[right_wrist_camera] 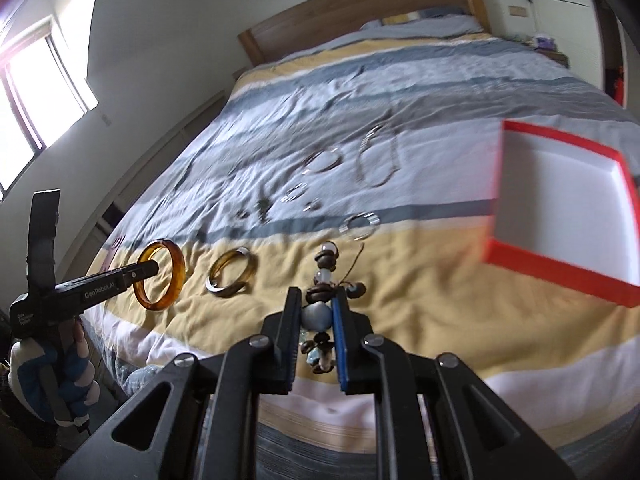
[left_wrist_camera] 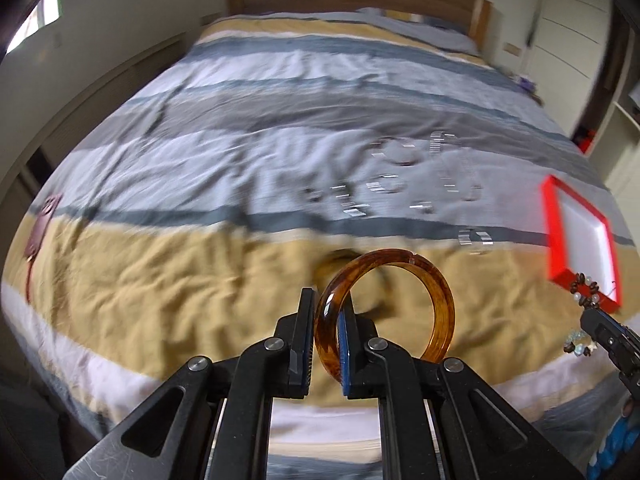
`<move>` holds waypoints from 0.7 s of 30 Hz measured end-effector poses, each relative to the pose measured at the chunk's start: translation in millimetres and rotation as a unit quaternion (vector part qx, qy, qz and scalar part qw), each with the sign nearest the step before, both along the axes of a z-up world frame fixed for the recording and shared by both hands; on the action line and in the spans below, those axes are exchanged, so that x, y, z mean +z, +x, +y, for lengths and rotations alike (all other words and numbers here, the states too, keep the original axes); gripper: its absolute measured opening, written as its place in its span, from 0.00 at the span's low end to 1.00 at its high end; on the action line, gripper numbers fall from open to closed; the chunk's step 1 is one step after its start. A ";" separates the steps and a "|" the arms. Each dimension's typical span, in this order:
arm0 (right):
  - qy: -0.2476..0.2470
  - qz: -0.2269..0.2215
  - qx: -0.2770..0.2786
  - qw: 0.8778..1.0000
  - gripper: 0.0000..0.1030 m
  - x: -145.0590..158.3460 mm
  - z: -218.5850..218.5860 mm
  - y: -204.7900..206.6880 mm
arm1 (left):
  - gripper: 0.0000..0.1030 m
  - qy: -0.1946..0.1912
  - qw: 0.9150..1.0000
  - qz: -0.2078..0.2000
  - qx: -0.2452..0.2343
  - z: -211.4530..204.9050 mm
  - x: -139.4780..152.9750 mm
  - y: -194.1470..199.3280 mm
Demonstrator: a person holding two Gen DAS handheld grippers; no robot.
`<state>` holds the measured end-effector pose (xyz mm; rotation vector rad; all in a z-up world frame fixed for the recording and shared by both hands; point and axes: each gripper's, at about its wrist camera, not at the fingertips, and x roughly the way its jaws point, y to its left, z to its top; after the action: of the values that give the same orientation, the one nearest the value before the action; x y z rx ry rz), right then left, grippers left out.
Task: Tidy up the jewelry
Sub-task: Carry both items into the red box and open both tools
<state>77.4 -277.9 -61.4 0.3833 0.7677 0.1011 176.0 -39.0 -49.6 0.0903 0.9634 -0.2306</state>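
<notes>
While clamped on the rim of an amber bangle (left_wrist_camera: pixel 384 304), left gripper (left_wrist_camera: pixel 326 312) held above the yellow band of the striped bedspread (left_wrist_camera: pixel 160 280), bangle upright, clear of the cloth. Right gripper (right_wrist_camera: pixel 316 312) likewise pinched shut on a beaded bracelet (right_wrist_camera: pixel 324 300) of brown and pale beads, strung between the jaws and dangling from both sides, also above the yellow band. Second brown bangle (right_wrist_camera: pixel 231 276) lying flat on that yellow band, between the two grippers as seen from the right wrist. Red box (right_wrist_camera: pixel 560 208) with a white lining open on the bedspread, off to the right of the yellow band's middle, seemingly bare inside. Beyond the yellow band, on the grey and pale stripes: a clear ring (right_wrist_camera: pixel 360 226), several small silvery pieces (right_wrist_camera: pixel 296 194), a chain loop (right_wrist_camera: pixel 376 160), all blurred, possibly rings and a necklace. Gloved hand (right_wrist_camera: pixel 60 376) gripping the left gripper's handle.
</notes>
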 end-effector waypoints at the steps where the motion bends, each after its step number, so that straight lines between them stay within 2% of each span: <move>1: -0.004 -0.003 -0.010 1.000 0.13 2.7 -10.6 -3.3 | 0.10 -0.004 1.000 0.001 -0.010 -10.5 0.8 0.8; 7: -0.035 -0.001 -0.085 0.996 0.13 9.3 -88.7 -13.2 | 0.10 -0.022 0.995 0.006 -0.094 -105.4 8.0 9.2; 13: -0.064 0.021 -0.146 0.987 0.13 1.1 -153.8 -12.2 | 0.10 -0.032 0.982 0.006 -0.184 -210.6 8.5 17.5; 18: -0.083 0.047 -0.172 0.980 0.13 -15.4 -184.4 -6.3 | 0.10 -0.033 0.973 0.026 -0.228 -284.7 -11.2 25.1; 21: -0.090 0.066 -0.178 0.978 0.13 -29.1 -196.7 -2.6 | 0.10 -0.020 0.969 0.036 -0.243 -316.5 -29.6 27.0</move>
<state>74.8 -474.6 -90.5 0.3511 0.8216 -0.3318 203.0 -355.4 -79.3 0.2839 0.9969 -0.7083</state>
